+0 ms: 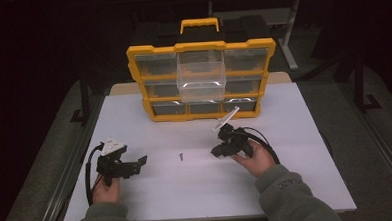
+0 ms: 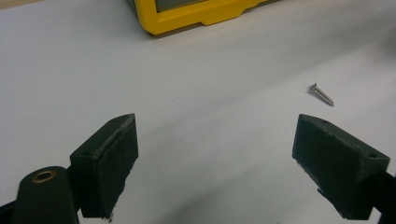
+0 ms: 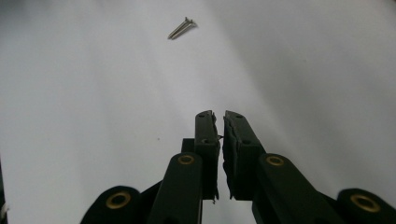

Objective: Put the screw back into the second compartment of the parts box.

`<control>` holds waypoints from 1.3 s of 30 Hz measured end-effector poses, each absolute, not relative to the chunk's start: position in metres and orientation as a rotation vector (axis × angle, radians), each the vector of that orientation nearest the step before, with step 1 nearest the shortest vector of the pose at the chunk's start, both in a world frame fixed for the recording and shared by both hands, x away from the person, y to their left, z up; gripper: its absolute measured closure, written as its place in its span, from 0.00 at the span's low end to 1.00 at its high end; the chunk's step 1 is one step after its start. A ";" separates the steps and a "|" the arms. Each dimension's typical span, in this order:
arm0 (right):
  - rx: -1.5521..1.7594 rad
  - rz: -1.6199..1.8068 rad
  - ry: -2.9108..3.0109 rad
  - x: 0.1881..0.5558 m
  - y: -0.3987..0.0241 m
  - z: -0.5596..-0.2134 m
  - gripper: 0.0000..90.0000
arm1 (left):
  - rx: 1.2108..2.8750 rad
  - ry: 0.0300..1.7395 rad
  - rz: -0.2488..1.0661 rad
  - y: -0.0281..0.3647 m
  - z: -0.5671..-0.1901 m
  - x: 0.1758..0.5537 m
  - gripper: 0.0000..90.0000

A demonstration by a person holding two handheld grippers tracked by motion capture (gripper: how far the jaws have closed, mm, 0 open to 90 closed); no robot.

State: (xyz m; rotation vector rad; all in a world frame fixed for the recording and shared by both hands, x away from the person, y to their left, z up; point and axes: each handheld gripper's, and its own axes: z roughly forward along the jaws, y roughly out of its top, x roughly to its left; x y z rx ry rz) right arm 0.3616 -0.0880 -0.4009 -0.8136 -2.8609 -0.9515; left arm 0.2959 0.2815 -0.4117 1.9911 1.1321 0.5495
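Currently, by size:
Tabletop point(image 1: 297, 186): white, flat, carries everything below.
Organizer point(image 1: 143, 88): yellow-framed drawer cabinet with a yellow handle on top, stands upright at the far middle of the tabletop; its bottom corner shows at the top of the left gripper view point(image 2: 187, 18).
Clear drawer point(image 1: 201, 80): pulled out of the organizer's front, middle column, hangs forward over the lower rows; I can't tell whether anything is in it.
Left tongs point(image 1: 142, 161): held in the person's left hand point(image 1: 106, 189) near the left front of the tabletop, pointing toward the middle. Jaws wide apart, nothing between them point(image 2: 215, 158); bare tabletop in the gap.
Right tongs point(image 1: 217, 151): held in the right hand point(image 1: 258, 158), right of centre, pointing toward the middle. Jaws together with just a hairline slit, clamped on nothing point(image 3: 219, 119).
Screw point(image 1: 181, 155): small metal screw lying flat on the tabletop between the two tongs, apart from both. In the left gripper view it sits ahead of the right-hand jaw and just beyond it point(image 2: 321, 94); in the right gripper view it lies well ahead of the closed tips, off to the left point(image 3: 182, 28).
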 end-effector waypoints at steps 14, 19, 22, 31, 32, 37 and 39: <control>-0.871 -1.020 -2.848 0.374 -0.146 -0.353 0.92 | 1.988 1.123 0.569 0.283 -0.410 0.294 0.15; -0.888 -1.047 -2.851 0.378 -0.163 -0.336 0.92 | 1.959 1.119 0.575 0.282 -0.409 0.293 0.15; -0.901 -1.059 -2.840 0.381 -0.170 -0.327 0.92 | 1.953 1.112 0.578 0.282 -0.407 0.291 0.15; -0.909 -1.084 -2.837 0.384 -0.186 -0.301 0.92 | 1.951 1.077 0.614 0.278 -0.398 0.286 0.15; -0.907 -1.089 -2.833 0.384 -0.187 -0.298 0.92 | 1.951 1.071 0.617 0.278 -0.398 0.286 0.15; -0.906 -1.093 -2.834 0.387 -0.192 -0.284 0.92 | 1.949 1.068 0.611 0.278 -0.396 0.286 0.15; -0.893 -1.098 -2.844 0.388 -0.193 -0.277 0.92 | 1.943 1.068 0.607 0.278 -0.395 0.285 0.15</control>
